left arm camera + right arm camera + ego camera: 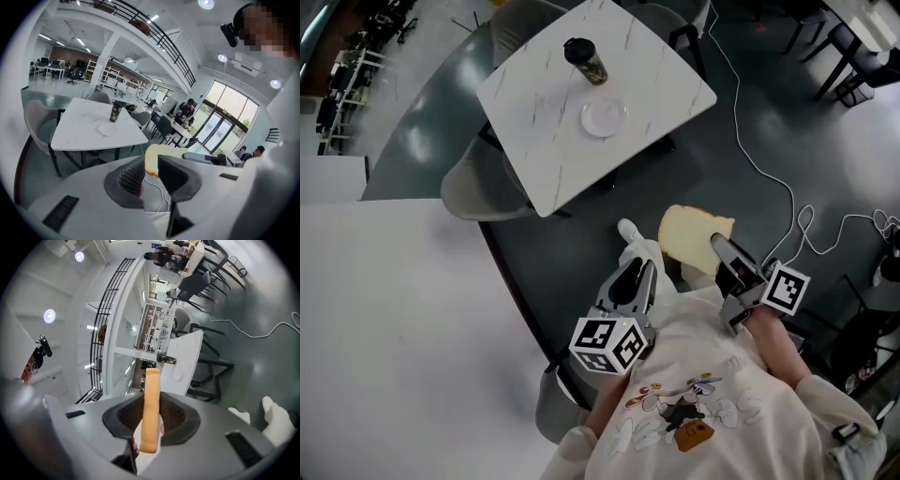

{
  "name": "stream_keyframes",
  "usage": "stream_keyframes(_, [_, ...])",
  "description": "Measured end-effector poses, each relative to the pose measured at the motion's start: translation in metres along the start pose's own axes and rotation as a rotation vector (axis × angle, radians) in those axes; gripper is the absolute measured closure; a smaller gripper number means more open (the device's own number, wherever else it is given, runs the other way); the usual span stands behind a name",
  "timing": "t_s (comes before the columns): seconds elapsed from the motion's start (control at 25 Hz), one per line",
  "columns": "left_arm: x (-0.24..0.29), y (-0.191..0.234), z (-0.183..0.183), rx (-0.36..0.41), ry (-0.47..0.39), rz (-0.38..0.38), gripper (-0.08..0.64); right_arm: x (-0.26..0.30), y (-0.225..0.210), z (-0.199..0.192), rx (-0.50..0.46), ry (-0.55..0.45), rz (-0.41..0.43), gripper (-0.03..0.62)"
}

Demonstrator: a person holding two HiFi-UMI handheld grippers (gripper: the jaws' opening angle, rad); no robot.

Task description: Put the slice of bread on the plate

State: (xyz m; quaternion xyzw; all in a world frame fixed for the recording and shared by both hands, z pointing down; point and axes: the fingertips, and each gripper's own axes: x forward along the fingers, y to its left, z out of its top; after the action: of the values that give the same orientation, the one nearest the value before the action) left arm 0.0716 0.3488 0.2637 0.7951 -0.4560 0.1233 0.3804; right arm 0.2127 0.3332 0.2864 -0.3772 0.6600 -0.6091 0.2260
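Observation:
A slice of bread [692, 234] hangs over the dark floor, with my right gripper [719, 247] shut on its near edge. In the right gripper view the bread [151, 380] stands edge-on between the pads of that gripper [152, 401]. The small white plate [604, 117] lies on the white marble table [553, 141] well ahead, beside a dark cup [586, 61]. My left gripper [636, 274] is left of the bread, jaws a narrow gap apart and empty [151, 161]. From the left gripper view the bread [161, 151] shows beyond the jaws, with the plate [107, 130] farther off.
Grey chairs [478, 192] stand at the table's near and far sides. A white cable [769, 178] runs across the floor on the right. A white surface [394, 319] fills the left. My white shoe [639, 246] is below the grippers. More tables, chairs and people are farther back [187, 112].

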Motion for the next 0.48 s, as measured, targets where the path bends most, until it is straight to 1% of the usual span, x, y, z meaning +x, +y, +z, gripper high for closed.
stream_keyframes(0.12, [0.009,0.015,0.011,-0.021,0.005,0.023,0.466,0.019,-0.002,0.004,0.030,0.021,-0.003,0.503])
stream_keyframes(0.2, [0.018,0.023,0.019,-0.035,0.013,0.024,0.466,0.029,-0.004,0.009,0.032,0.028,-0.019,0.503])
stream_keyframes(0.28, [0.031,0.028,0.031,-0.042,0.018,0.011,0.466,0.041,-0.005,0.019,0.031,0.026,-0.032,0.503])
stream_keyframes(0.48, [0.069,0.050,0.072,-0.029,0.033,-0.045,0.466,0.091,-0.001,0.045,0.023,-0.004,-0.048,0.503])
